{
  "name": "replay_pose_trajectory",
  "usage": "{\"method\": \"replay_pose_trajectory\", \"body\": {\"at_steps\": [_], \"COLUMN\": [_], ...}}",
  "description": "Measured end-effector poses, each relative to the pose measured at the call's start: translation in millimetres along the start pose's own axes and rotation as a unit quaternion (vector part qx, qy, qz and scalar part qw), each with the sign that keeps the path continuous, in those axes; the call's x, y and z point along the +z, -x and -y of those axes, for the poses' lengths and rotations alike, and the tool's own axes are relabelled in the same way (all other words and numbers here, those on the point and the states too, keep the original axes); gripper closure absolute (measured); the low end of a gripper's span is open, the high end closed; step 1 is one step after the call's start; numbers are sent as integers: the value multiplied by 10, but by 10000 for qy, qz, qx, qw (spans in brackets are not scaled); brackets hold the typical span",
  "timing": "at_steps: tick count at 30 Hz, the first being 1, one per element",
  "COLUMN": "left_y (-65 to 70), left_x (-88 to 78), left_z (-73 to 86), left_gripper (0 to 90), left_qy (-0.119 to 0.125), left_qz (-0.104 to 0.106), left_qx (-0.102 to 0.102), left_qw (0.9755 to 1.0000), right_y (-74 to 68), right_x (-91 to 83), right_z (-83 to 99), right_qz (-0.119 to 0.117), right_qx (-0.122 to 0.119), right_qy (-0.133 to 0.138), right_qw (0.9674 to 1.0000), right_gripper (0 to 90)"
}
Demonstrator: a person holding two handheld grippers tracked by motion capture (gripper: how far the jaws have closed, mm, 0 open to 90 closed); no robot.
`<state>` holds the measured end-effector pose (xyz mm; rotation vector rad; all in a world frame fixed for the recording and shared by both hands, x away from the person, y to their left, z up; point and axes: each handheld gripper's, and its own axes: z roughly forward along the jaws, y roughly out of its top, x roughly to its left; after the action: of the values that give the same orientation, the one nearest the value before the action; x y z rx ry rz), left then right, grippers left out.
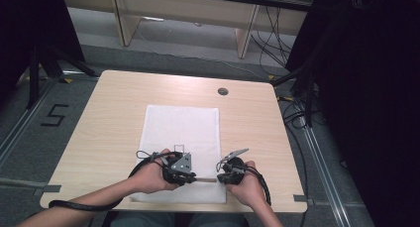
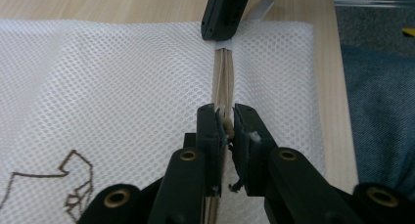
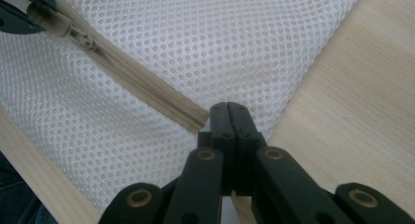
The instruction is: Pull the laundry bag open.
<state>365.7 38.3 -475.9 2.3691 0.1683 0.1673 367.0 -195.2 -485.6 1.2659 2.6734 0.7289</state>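
- A white mesh bag (image 1: 181, 147) lies flat on the middle of the wooden table (image 1: 109, 123), reaching down to the table's near edge in the lower centre of the high view.
- A beige zipper (image 2: 223, 79) runs along the bag's near end; in the left gripper view it goes straight up the middle of the frame, and in the right gripper view (image 3: 142, 84) it crosses slantwise from upper left to centre.
- The zipper slider (image 3: 80, 38) sits in the upper left of the right gripper view, just beside the left gripper's jaws at that corner.
- A thin brown line drawing (image 2: 73, 185) marks the mesh in the lower left of the left gripper view.
- The left gripper (image 2: 226, 128) has its jaws clenched on the zipper at the slider's pull tab, in the lower centre of its own view; in the high view it sits at lower centre (image 1: 190, 176), held by the left hand (image 1: 148, 177).
- The right gripper (image 3: 228, 117) has its jaws pressed together on the end of the zipper at the bag's corner, next to bare table; in the left gripper view it shows at the top centre.
- The right hand (image 1: 250, 187) holds it in the lower right of centre in the high view.
- A small round grommet hole (image 1: 223, 91) sits in the tabletop above the bag, well apart from it.
- Grey floor (image 1: 49, 103) surrounds the table, with a "5" marked at the left.
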Motion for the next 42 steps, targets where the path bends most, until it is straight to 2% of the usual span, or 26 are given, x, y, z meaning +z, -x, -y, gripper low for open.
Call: {"method": "replay_pose_trajectory", "body": {"at_steps": [1,2,6,8,13,14,23,26,28,29,31,34,35,36,38,40,41,42], "left_y": [3,4,4,7,8,11,7,9,-1,5,2,7,2,6,-8,3,-1,4], "left_x": [0,1,1,2,-5,-7,-27,-41,-50,-47,-50,-51,-55,-58,-72,-73,-76,-78], "left_z": [7,8,11,11,11,17,26,47,50,55,53,57,58,66,73,85,85,90], "left_gripper": [814,815,815,815,815,814,815,814,815,815,815,815,815,815,815,815,814,814], "left_qy": [32,20,27,30,-17,31,-15,10,-28,8,-8,-7,-40,0,-7,0,-45,-12], "left_qz": [33,24,26,16,14,29,15,2,-20,0,4,18,6,14,0,9,7,3], "left_qx": [-75,-58,-54,-52,-11,-71,19,-46,54,-25,26,-12,45,-42,7,-78,-13,-57], "left_qw": [10000,10000,10000,10000,10000,10000,10000,10000,10000,10000,10000,10000,10000,10000,10000,10000,10000,10000], "right_y": [-8,1,1,-13,-9,-18,-17,-15,-15,-15,-23,-18,-17,-16,-15,-14,-13,-14], "right_x": [0,0,1,-4,-4,-11,-11,-11,-12,-11,-13,-12,-11,-12,-12,-12,-12,-12], "right_z": [1,-1,1,1,0,0,1,1,0,0,1,0,1,0,0,0,-1,-1], "right_qz": [-17,2,7,11,15,38,44,29,35,28,26,45,35,33,32,21,27,25], "right_qx": [55,-9,-21,75,66,144,137,153,146,149,191,151,156,154,151,157,152,153], "right_qy": [-11,0,6,-58,-52,-100,-98,-95,-102,-99,-115,-101,-96,-99,-99,-99,-104,-108], "right_qw": [10000,10000,10000,10000,10000,9998,9998,9998,9998,9998,9997,9998,9998,9998,9998,9998,9998,9998], "right_gripper": [900,900,900,900,900,900,900,900,900,900,900,900,900,900,900,900,900,900]}}
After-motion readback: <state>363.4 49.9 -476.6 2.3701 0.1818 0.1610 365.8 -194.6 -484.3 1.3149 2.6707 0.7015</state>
